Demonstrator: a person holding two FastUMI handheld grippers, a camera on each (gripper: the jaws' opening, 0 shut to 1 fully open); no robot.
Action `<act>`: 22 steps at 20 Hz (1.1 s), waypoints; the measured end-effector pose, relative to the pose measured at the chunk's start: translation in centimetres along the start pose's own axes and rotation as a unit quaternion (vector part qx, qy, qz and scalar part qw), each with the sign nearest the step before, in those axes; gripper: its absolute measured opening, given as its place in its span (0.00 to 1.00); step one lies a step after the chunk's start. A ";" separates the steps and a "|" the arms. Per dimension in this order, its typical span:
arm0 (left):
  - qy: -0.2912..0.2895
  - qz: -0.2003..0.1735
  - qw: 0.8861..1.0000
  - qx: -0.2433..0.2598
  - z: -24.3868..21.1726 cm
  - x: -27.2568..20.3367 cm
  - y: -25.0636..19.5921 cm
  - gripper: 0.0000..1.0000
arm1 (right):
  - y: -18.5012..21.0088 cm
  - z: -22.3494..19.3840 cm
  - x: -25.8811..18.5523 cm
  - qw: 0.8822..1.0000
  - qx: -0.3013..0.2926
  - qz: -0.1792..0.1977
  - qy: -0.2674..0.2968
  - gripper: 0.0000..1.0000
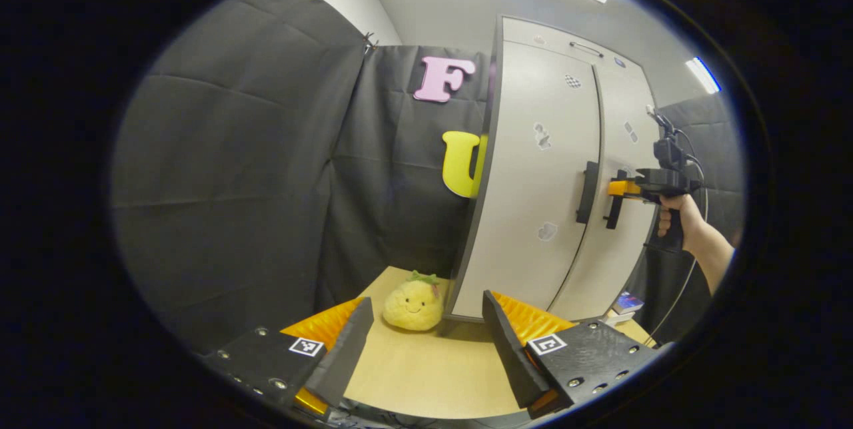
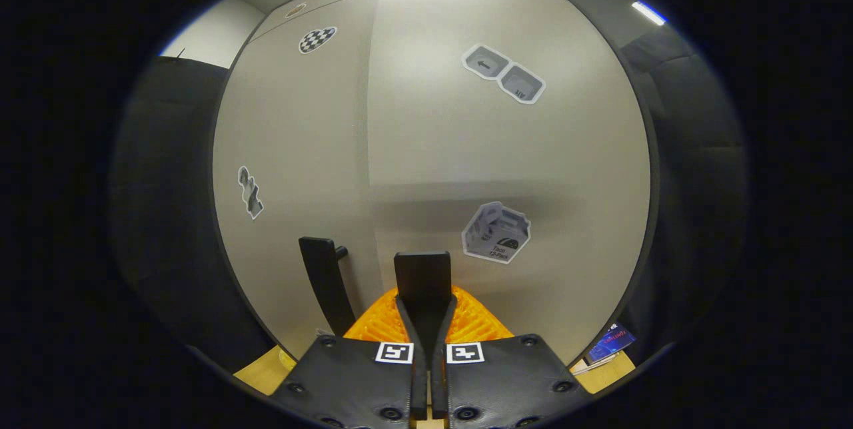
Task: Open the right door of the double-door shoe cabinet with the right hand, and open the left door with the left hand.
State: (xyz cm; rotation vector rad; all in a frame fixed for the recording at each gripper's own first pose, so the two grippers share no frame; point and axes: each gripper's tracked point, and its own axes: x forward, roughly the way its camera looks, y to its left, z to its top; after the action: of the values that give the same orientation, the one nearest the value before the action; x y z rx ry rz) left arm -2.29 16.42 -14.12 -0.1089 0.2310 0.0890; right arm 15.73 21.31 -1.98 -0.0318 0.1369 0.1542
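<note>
1. Standing upright on the counter (image 1: 426,376) is the shoe cabinet (image 1: 553,169), pale and flat-fronted, both doors looking shut and flush, with the booth's black cloth wall behind it.
2. Right gripper (image 2: 426,322) is already at work: in the right gripper view its jaws are pinched tight on the right door's handle (image 2: 422,279), a dark vertical bar just beside the centre seam. From the left gripper view you can see that same gripper (image 1: 623,188) pressed to the handle, a hand (image 1: 676,216) behind it.
3. Left gripper (image 1: 426,342) hangs back over the counter, jaws spread wide and holding nothing, well apart from the left door's handle (image 1: 588,192).
4. Handling, as I read it: these are stiff, rigid panels on side hinges, probably light, so each should swing in an arc rather than pull straight out. The bar handles are the only sensible hold; the door faces are smooth and offer no purchase. The cabinet may be light enough to slide or rock if yanked.
5. Counter is smooth, light wood. A yellow plush toy (image 1: 413,306) sits near the cabinet's left corner, possibly within the left door's sweep.
</note>
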 end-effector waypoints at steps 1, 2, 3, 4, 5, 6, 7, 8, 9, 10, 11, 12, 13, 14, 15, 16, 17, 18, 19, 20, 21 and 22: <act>0.000 -0.002 1.000 0.003 0.0 -0.1 -0.3 0.94 | -0.1 -0.1 -0.7 1.000 0.001 0.005 -0.002 0.04; -0.001 -0.004 1.000 0.006 0.0 -0.2 -0.6 0.95 | -0.2 -0.2 -1.6 1.000 0.002 0.009 -0.004 0.04; 0.000 -0.006 1.000 0.007 0.1 -0.2 -0.9 0.95 | -0.2 -0.1 -1.9 1.000 0.001 0.012 -0.006 0.04; 0.001 -0.010 1.000 0.007 0.1 -0.2 -1.3 0.95 | -0.3 -0.1 -2.3 1.000 0.002 0.014 -0.008 0.04; 0.002 -0.014 1.000 0.006 -0.1 0.0 -1.8 0.95 | -0.3 0.0 -2.7 1.000 0.008 0.018 -0.007 0.04; 0.004 -0.018 1.000 0.004 -0.4 0.1 -2.3 0.94 | -0.3 0.0 -3.4 1.000 0.016 0.024 -0.007 0.04; 0.008 -0.022 1.000 0.003 -0.7 0.2 -2.7 0.95 | -0.4 0.1 -3.8 0.999 0.019 0.028 -0.006 0.04; 0.014 -0.024 1.000 0.003 -1.2 0.2 -3.2 0.95 | -0.4 0.3 -3.9 0.999 0.016 0.031 -0.008 0.04; 0.018 -0.027 0.999 0.003 -1.4 0.3 -3.6 0.94 | -0.5 0.4 -4.3 0.999 0.013 0.033 -0.009 0.04; 0.020 -0.030 0.999 0.004 -1.7 0.4 -4.1 0.95 | -0.6 0.5 -4.6 0.999 0.015 0.033 -0.016 0.04; 0.020 -0.033 0.999 0.005 -1.7 0.5 -4.5 0.94 | -0.8 0.7 -5.0 0.999 0.020 0.030 -0.025 0.04; 0.021 -0.036 0.999 0.007 -1.9 0.3 -4.8 0.94 | -1.0 0.8 -5.2 0.999 0.025 0.024 -0.034 0.04; 0.024 -0.037 0.999 0.009 -2.0 0.4 -5.1 0.95 | -1.1 0.9 -5.5 0.999 0.024 0.017 -0.039 0.04; 0.028 -0.038 0.999 0.009 -2.3 0.4 -5.2 0.94 | -1.2 0.9 -5.8 0.999 0.023 0.011 -0.041 0.04; 0.032 -0.038 0.999 0.008 -2.6 0.7 -5.3 0.95 | -1.1 1.2 -5.8 0.999 0.022 0.008 -0.041 0.04; 0.037 -0.038 0.999 0.006 -2.9 1.0 -5.5 0.95 | -1.1 1.3 -6.1 0.999 0.022 0.009 -0.039 0.04; 0.040 -0.039 0.998 0.003 -3.0 1.1 -5.7 0.95 | -1.1 1.3 -6.1 0.999 0.023 0.012 -0.037 0.04; 0.043 -0.041 0.998 0.000 -3.1 1.4 -6.0 0.94 | -1.3 1.2 -6.0 0.999 0.024 0.012 -0.035 0.04; 0.044 -0.043 0.998 -0.001 -3.2 1.5 -6.1 0.95 | -1.4 1.3 -6.0 0.999 0.024 0.010 -0.034 0.04; 0.046 -0.044 0.998 -0.001 -3.3 1.8 -6.2 0.95 | -1.5 1.6 -6.0 0.999 0.023 0.006 -0.035 0.04; 0.047 -0.045 0.998 -0.001 -3.4 2.0 -6.3 0.95 | -1.6 1.9 -6.1 0.999 0.023 0.003 -0.034 0.04; 0.048 -0.046 0.998 -0.001 -3.4 2.2 -6.5 0.95 | -1.7 2.0 -6.3 0.999 0.026 0.001 -0.035 0.00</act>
State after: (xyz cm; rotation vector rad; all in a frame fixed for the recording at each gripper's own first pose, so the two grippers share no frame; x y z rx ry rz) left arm -0.24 9.73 -17.33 -0.1254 0.3211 -0.0075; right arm 10.06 18.73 0.91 0.0248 0.0704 0.1531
